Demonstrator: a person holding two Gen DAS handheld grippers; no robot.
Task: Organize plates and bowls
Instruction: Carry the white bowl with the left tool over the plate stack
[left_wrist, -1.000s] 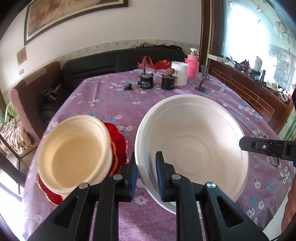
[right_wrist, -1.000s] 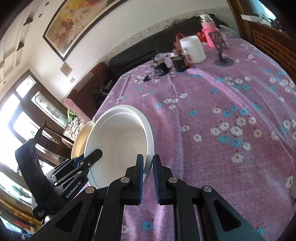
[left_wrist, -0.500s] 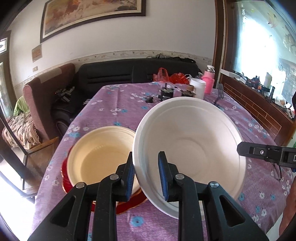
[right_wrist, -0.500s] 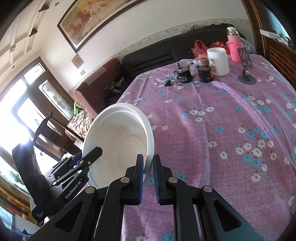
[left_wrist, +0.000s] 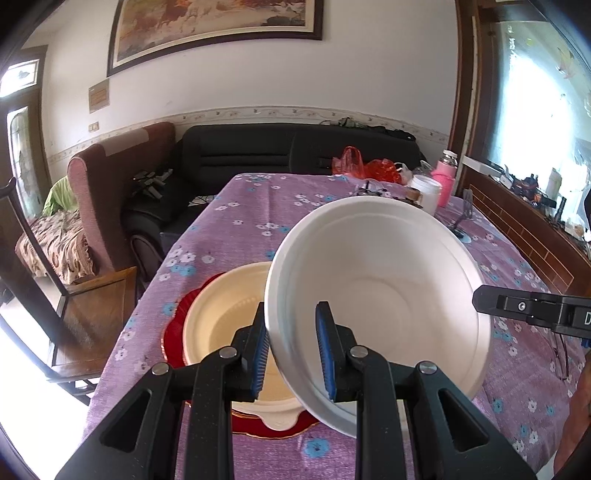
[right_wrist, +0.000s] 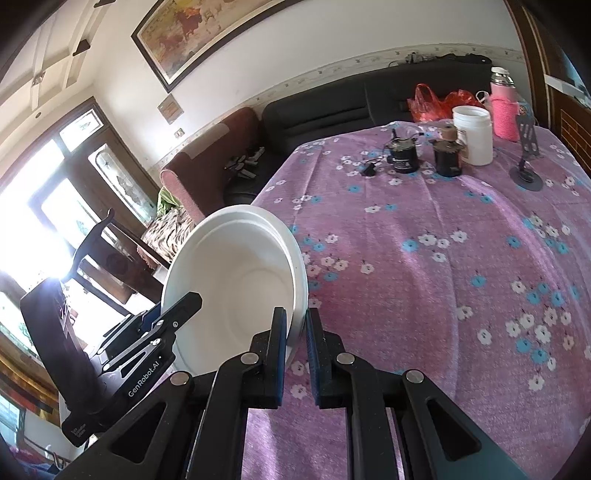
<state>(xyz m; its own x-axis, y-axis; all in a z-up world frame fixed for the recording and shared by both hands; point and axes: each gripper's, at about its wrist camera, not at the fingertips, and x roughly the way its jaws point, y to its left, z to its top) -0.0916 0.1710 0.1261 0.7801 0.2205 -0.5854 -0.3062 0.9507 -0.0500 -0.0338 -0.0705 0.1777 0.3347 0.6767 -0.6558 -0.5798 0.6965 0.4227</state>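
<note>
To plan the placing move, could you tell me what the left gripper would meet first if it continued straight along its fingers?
Probably the white bowl that the left gripper already clamps by the rim; beyond it, likely the purple tablecloth, though depth is unclear.

The left gripper (left_wrist: 291, 350) pinched the near rim of a white bowl (left_wrist: 384, 295), held tilted above a purple flowered tablecloth (left_wrist: 236, 229). Below it a cream bowl (left_wrist: 225, 321) sat on a red plate (left_wrist: 177, 325), and the right gripper (left_wrist: 480, 299) met the bowl's far rim
</note>
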